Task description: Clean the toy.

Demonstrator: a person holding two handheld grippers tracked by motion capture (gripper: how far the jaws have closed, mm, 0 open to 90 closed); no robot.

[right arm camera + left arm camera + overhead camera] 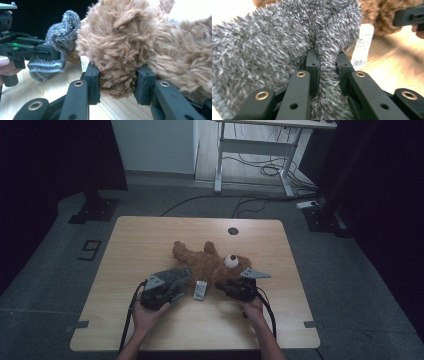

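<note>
Lying on its back, the shaggy brown teddy bear (pixel 210 262) wears a fuzzy grey sock (pixel 172 277).

In the right gripper view, the right tool (pixel 117 82) had its two black jaws pressed into a thick brown plush limb of the teddy bear (pixel 125 42), the fur bulging out above and between them. More of the bear's brown fur spread away to the right of the jaws. Beyond it on the left, the left tool (pixel 51 53) was clamped on a fluffy grey sock (pixel 61 40), whose ribbed cuff hung down just above the pale wooden worktop (pixel 37 87). The sock's upper end lay against the bear's fur. Part of a hand (pixel 6 66) showed at the left edge, behind that tool.
</note>
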